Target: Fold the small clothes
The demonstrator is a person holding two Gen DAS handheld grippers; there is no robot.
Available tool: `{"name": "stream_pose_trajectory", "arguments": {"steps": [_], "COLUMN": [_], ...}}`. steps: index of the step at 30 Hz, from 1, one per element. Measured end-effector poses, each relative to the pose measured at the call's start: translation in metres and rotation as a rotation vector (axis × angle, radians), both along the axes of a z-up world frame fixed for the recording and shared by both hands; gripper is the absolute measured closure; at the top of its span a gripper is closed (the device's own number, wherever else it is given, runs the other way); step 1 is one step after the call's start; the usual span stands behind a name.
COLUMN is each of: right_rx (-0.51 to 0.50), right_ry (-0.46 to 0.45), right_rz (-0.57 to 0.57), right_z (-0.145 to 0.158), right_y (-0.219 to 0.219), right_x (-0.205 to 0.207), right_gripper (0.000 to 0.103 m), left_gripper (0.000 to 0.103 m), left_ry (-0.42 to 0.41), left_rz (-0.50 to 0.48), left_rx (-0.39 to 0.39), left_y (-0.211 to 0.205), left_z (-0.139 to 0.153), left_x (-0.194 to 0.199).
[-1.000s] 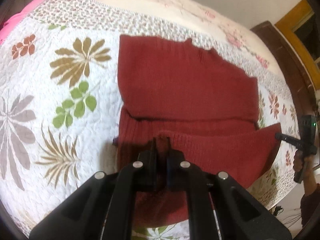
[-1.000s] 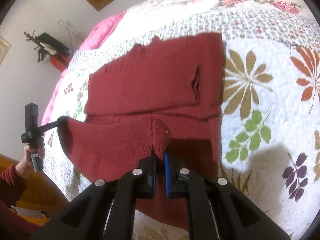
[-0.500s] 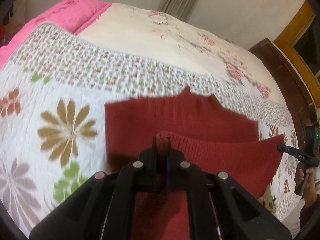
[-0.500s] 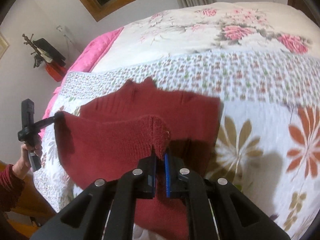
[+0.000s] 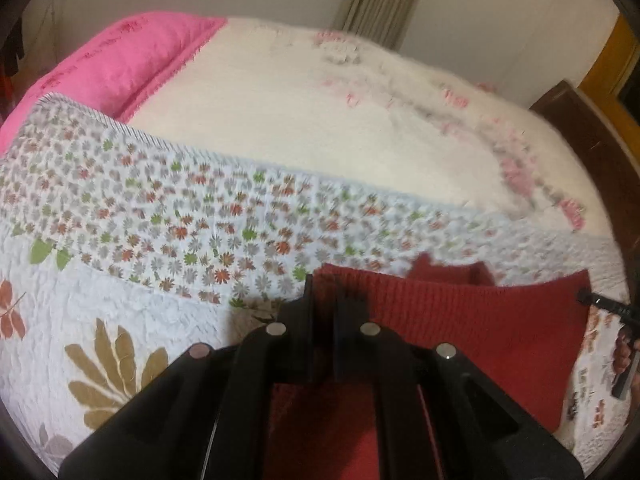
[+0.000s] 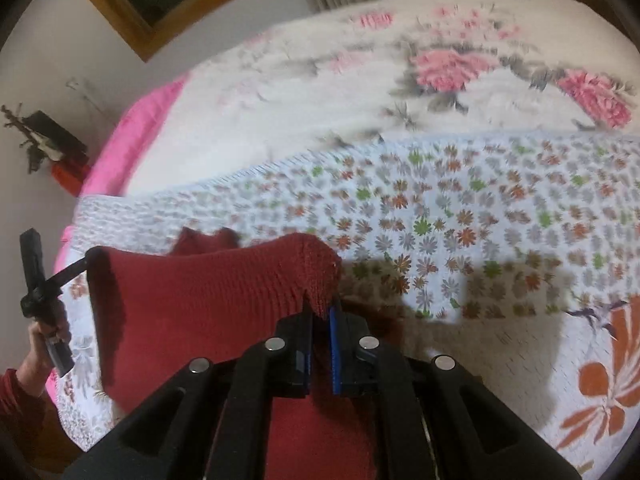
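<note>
Left gripper (image 5: 325, 292): the fingers were seen closed down on one corner of the red knit garment (image 5: 472, 320), and the cloth was pinched between them.
Right gripper (image 6: 320, 312): the two pads, one edged in blue, were seen drawn almost together, with the other corner of the knit bunched up between them.
Red knit garment: the held edge was lifted and stretched taut between the two grippers, above the quilt (image 6: 500, 240); a small peak of the same red cloth was seen behind that edge, and the rest hung down under the grippers, out of sight.
Quilt: a white cover printed with small flowers and big leaves was spread over the near part of the bed, the garment held over it near its front edge.
Far side of the bed: a cream blanket (image 5: 320, 120) with pink roses was seen beyond the quilt's far edge, and a pink pillow (image 5: 120, 64) lay at the far left corner.
Focus: both views were blurred.
</note>
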State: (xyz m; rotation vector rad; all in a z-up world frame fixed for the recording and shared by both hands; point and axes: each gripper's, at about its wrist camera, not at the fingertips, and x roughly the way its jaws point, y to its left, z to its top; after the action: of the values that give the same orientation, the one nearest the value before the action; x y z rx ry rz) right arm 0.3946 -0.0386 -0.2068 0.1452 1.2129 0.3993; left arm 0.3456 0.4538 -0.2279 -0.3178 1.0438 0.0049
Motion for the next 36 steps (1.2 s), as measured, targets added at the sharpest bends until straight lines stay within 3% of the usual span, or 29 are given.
{"name": "stream_pose_trajectory", "arguments": {"steps": [4,7,9,13,16,19,24,28,30,32,34,36], "right_rx": [-0.044,-0.050,-0.038,-0.044,-0.029,-0.028,-0.052,-0.059,-0.046,-0.031,-0.015,0.026], "right_ry": [0.061,0.083,0.088,0.051,0.027,0.027,0.083,0.135,0.175,0.211,0.225,0.214], "right_rz": [-0.024,-0.040,-0.047,-0.017,0.015,0.033,0.042,0.021,0.023,0.025,0.033,0.036], "right_z": [-0.037,-0.052,-0.051,-0.028,-0.007,0.002,-0.009,-0.023,-0.035,-0.047,-0.053,-0.048], "right_y": [0.004,0.004,0.003,0.002,-0.003,-0.012,-0.028,-0.041,-0.043,-0.043,-0.041,-0.043], "right_x": [0.010,0.010,0.010,-0.003,-0.028,-0.063,-0.124,-0.162,-0.174,-0.181,-0.184,-0.187], "right_gripper": [0.096,0.095,0.090,0.072,0.068,0.063,0.061,0.054,0.055,0.063,0.092,0.094], "left_gripper": [0.097,0.095,0.088,0.057,0.049,0.046,0.046,0.045,0.045,0.045,0.046,0.046], "left_ry": [0.095,0.117,0.128,0.084,0.062,0.098,0.159,0.200,0.234,0.268,0.282,0.283], "left_rz": [-0.003,0.009,0.024,0.025,0.003,-0.018,-0.051,-0.040,-0.021,-0.001,0.015,0.022], "left_rx": [0.045,0.039,0.032,0.023,0.030,0.043,0.061,0.068,0.051,0.034,0.027,0.026], "left_y": [-0.003,-0.001,0.001,0.006,0.006,-0.002,-0.019,-0.025,-0.026,-0.025,-0.025,-0.024], "left_z": [-0.040,-0.049,-0.046,-0.021,-0.001,0.007,0.004,-0.010,-0.022,-0.035,-0.041,-0.041], "left_x": [0.008,0.012,0.014,0.004,-0.020,-0.057,-0.118,-0.153,-0.166,-0.174,-0.179,-0.182]}}
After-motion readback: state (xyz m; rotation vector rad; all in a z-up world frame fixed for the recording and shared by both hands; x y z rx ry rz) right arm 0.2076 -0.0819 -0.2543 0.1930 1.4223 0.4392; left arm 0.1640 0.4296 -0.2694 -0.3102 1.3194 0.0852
